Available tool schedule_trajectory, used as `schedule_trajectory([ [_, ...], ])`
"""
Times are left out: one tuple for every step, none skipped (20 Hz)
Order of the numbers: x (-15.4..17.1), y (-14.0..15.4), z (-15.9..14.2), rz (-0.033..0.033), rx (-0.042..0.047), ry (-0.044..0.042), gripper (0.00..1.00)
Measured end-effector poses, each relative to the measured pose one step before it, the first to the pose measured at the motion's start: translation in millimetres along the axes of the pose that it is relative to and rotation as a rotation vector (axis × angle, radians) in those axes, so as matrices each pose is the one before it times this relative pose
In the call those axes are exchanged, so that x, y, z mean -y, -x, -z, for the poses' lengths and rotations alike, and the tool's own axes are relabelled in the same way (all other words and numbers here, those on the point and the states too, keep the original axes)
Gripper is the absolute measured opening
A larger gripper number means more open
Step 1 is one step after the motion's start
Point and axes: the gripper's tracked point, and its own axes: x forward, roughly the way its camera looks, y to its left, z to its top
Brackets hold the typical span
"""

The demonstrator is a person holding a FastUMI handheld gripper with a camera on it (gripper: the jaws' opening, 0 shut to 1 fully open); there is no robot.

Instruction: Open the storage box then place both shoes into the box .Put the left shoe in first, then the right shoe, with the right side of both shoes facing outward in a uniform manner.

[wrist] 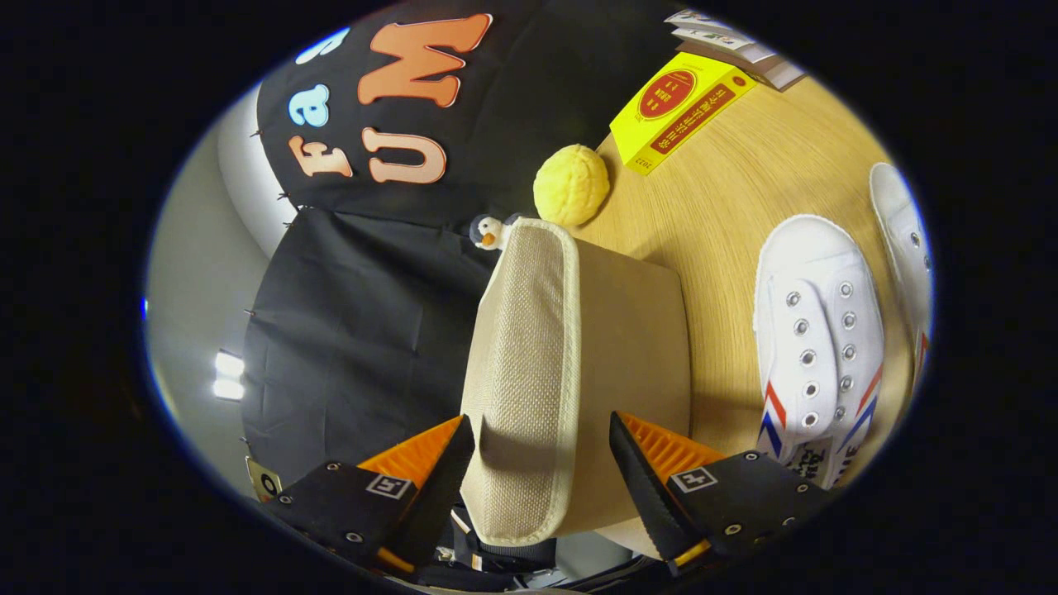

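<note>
- My claw (541,463) is rolled onto its side and stands wide open, holding nothing; its two fingers straddle the near end of the storage box's lid (529,372), with a gap showing on each side, so neither finger presses on it.
- That lid is a woven fabric flap with a piped edge, and it lies edge-on between my fingers, over the storage box (636,330), which sits on the wooden surface (727,190).
- I judge the box is not yet open, and the lid is light and soft, though it looks stiffened enough to keep its shape. The thick piped rim at the near end seems the best place to pinch, since the weave should give grip.
- Just beyond one finger, beside the box, lies a white canvas shoe (814,330) with metal eyelets and red and blue stripes; a second white shoe (901,223) lies past it. Both look light and squashable.
- Farther off, a yellow plush ball (572,184) and a small penguin toy (488,233) sit behind the box, then a yellow book (678,107).
</note>
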Motion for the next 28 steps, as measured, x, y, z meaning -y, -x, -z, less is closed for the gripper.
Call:
schedule_trajectory([
  [-6.74,1.60,-1.76,-0.02598,0.00858,-0.02288,0.97],
  [-5.10,0.76,-2.01,-0.01750,0.01014,-0.02040,0.95],
  [-3.19,2.72,-4.53,-0.00079,0.02147,-0.01252,0.94],
  [-0.42,2.35,-1.54,0.00283,0.01669,-0.00119,0.85],
  [-4.49,2.56,-1.20,-0.01087,0.01054,-0.00688,0.81],
  [-9.99,4.26,-0.74,-0.02049,0.00633,-0.01013,0.70],
  [-9.66,3.95,-1.03,-0.02448,0.01221,-0.00736,0.64],
  [-8.36,3.18,-1.26,-0.01507,0.01237,0.00455,0.55],
  [-8.80,2.09,-1.59,-0.00816,0.01386,0.01322,0.46],
  [-6.37,2.59,-1.41,0.00440,0.01615,0.01728,0.33],
  [-7.76,1.49,-0.94,0.00617,0.01703,0.01443,0.26],
  [-9.19,0.53,-3.78,0.00468,0.01858,0.01708,0.15],
  [-9.59,-0.18,-2.99,0.00856,0.01529,0.01632,0.10],
  [-8.07,-1.26,2.15,0.01186,0.00221,0.02087,0.03],
  [-9.82,-1.59,0.84,0.00625,0.00093,0.02433,0.02],
  [-12.57,-1.52,0.76,-0.00207,0.00131,0.02401,0.03],
  [-13.43,-3.23,0.70,-0.00602,0.00014,0.01952,0.03],
  [-12.40,-4.82,0.63,-0.00102,0.00135,0.02204,0.03],
  [-10.76,-5.72,0.38,0.00468,0.00045,0.02279,0.04],
  [-11.31,-5.74,1.08,0.00263,0.00275,0.02163,0.04],
  [-11.40,-6.48,1.30,-0.00334,-0.00089,0.01979,0.04],
  [-12.24,-6.10,2.28,-0.00306,-0.00183,0.02205,0.04],
  [-10.15,-6.87,2.08,-0.00408,-0.00301,0.02351,0.04],
  [-9.32,-7.85,3.10,-0.00277,-0.00551,0.02204,0.04],
  [-7.93,-9.20,2.25,-0.00577,-0.00646,0.01024,0.04],
  [-8.18,-7.79,2.98,-0.00753,-0.00329,-0.00033,0.04],
  [-7.46,-9.64,2.87,-0.00609,-0.00193,-0.00135,0.04],
  [-6.97,-9.91,3.03,0.00091,-0.00210,0.00474,0.04],
])
